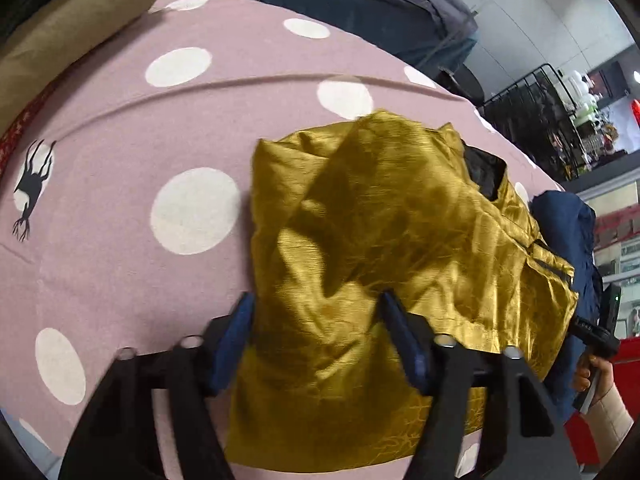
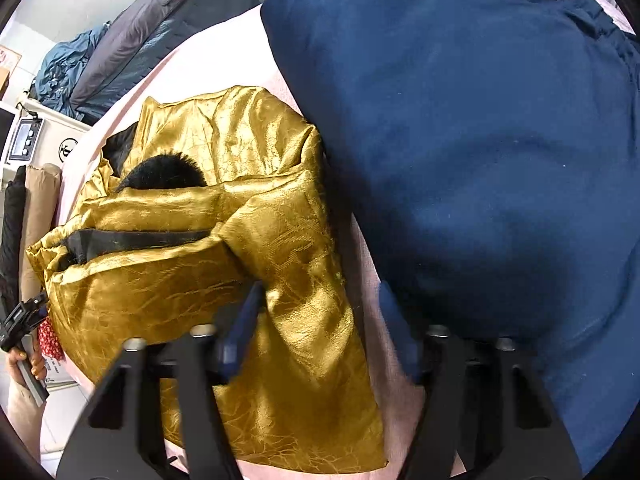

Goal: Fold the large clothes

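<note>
A shiny gold jacket (image 1: 384,240) with black lining lies partly folded on the pink polka-dot sheet (image 1: 160,120). My left gripper (image 1: 316,312) is open, its blue-padded fingers spread just above the jacket's near part, holding nothing. In the right wrist view the gold jacket (image 2: 248,248) lies left of a big dark blue garment (image 2: 480,140). My right gripper (image 2: 320,300) is open over the jacket's edge and the pink sheet (image 2: 372,320), beside the blue garment, holding nothing.
The blue garment (image 1: 568,232) lies at the bed's right edge. Grey and teal bedding (image 1: 360,4) is piled at the far end, a tan pillow (image 1: 64,28) at far left. A dark rack (image 1: 536,120) stands beyond the bed.
</note>
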A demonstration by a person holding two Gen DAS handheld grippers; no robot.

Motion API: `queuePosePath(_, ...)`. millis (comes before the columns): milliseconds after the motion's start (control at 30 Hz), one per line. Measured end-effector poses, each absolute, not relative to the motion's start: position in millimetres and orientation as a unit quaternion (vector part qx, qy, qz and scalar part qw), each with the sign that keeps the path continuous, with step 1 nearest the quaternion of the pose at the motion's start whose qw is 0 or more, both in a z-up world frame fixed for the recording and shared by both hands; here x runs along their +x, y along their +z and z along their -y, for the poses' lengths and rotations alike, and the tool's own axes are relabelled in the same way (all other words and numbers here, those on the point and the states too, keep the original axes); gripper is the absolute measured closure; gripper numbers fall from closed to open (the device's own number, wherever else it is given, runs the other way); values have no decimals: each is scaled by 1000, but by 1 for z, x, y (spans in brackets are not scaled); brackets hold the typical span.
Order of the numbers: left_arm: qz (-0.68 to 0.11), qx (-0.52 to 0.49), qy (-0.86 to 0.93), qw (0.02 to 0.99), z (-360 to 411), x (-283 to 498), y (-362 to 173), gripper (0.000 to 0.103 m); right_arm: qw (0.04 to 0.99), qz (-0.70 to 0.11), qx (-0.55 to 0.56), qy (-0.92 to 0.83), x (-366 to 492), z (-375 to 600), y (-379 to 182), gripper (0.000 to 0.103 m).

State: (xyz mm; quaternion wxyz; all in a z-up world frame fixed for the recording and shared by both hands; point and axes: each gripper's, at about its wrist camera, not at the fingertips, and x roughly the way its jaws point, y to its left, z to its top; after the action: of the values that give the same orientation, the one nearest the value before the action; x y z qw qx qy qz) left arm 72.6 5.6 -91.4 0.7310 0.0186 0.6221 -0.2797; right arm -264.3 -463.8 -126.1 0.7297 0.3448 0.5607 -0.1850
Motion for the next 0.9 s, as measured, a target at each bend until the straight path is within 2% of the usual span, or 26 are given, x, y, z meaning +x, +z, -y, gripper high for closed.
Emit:
queuePosePath(100, -602, 61, -298, 738, 4, 64, -79, 74, 740, -558, 319, -197, -262, 455, -116, 92)
queuePosePath(133, -599, 71, -301, 739, 5, 63, -76, 82, 745, -558, 307, -199, -260, 452, -113, 92)
queuePosePath(167, -595, 79, -303, 741, 6, 62, -73, 87, 752, -556, 289, -202, -258, 446, -107, 93)
queuePosePath(233, -585, 85, -306, 746, 5, 63, -64, 91, 762, -548, 278, -207, -257, 442, -97, 94)
queuePosePath(467, -557, 90, -295, 771, 3, 82, -42, 94, 798, -484, 258, -250, -253, 453, -46, 96)
queuePosePath(633, -544, 73, -269, 792, 16, 109, -37, 94, 821, -465, 214, -251, -217, 461, -20, 96)
queuePosePath(767, -556, 53, -238, 795, 27, 132, -46, 94, 825, -469, 180, -258, -182, 466, -16, 96)
queuePosePath(900, -563, 98, -223, 790, 46, 134, -65, 94, 806, -501, 164, -270, -158, 474, -38, 96)
